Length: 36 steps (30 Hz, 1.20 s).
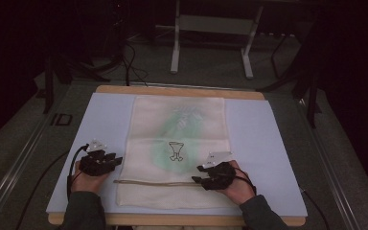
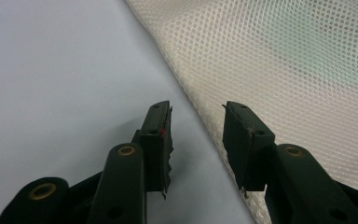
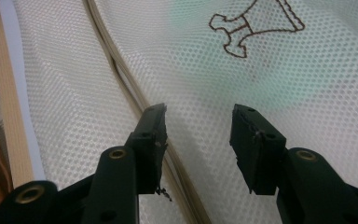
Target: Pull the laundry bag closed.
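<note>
A cream mesh bag [image 1: 177, 148] lay flat on a pale blue mat [image 1: 268, 158] in the middle of the table, a drawstring cord [image 1: 153, 182] running across its near end. The left gripper [image 1: 116, 160] hovered at the bag's left edge, jaws parted and empty, one over the mat and one over the mesh. The right gripper [image 1: 197, 174], also spread with nothing between its jaws, sat over the cord's right end. The risk looked plain: thin mesh lying flush could slip a closing jaw, or one side could catch first and drag the bag askew, bunching it.
</note>
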Each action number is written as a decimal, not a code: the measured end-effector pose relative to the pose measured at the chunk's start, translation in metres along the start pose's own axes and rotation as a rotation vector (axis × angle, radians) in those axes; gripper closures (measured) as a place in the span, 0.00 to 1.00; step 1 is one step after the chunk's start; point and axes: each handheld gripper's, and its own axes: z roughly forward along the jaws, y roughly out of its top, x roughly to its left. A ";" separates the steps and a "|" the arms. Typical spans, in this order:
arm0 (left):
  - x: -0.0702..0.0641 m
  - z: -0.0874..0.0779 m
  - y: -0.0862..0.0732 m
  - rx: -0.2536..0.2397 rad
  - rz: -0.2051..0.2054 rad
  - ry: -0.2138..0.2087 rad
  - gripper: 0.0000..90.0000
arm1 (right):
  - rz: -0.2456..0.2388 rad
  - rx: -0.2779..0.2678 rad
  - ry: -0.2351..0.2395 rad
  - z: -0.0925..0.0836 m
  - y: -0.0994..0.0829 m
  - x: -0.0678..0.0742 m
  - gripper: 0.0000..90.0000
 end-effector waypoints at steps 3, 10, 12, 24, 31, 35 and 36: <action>0.000 0.000 0.000 0.000 0.001 0.000 0.68 | -0.007 0.004 0.008 0.003 0.003 0.002 0.61; 0.000 0.000 0.000 0.003 0.006 -0.001 0.68 | -0.030 0.005 0.020 0.008 0.009 0.006 0.61; -0.001 0.001 0.000 0.003 0.006 0.000 0.68 | -0.036 0.005 0.023 0.010 0.011 0.008 0.61; 0.000 -0.001 0.000 -0.002 0.003 -0.001 0.68 | -0.069 0.008 0.042 0.019 0.020 0.015 0.62; 0.001 -0.002 0.000 -0.004 0.002 0.000 0.68 | -0.077 0.002 0.054 0.025 0.026 0.019 0.62; 0.001 -0.002 0.000 -0.004 0.002 0.000 0.68 | -0.086 -0.005 0.061 0.026 0.031 0.021 0.62; 0.001 -0.002 0.000 -0.004 0.003 0.000 0.68 | -0.088 -0.006 0.060 0.027 0.031 0.022 0.62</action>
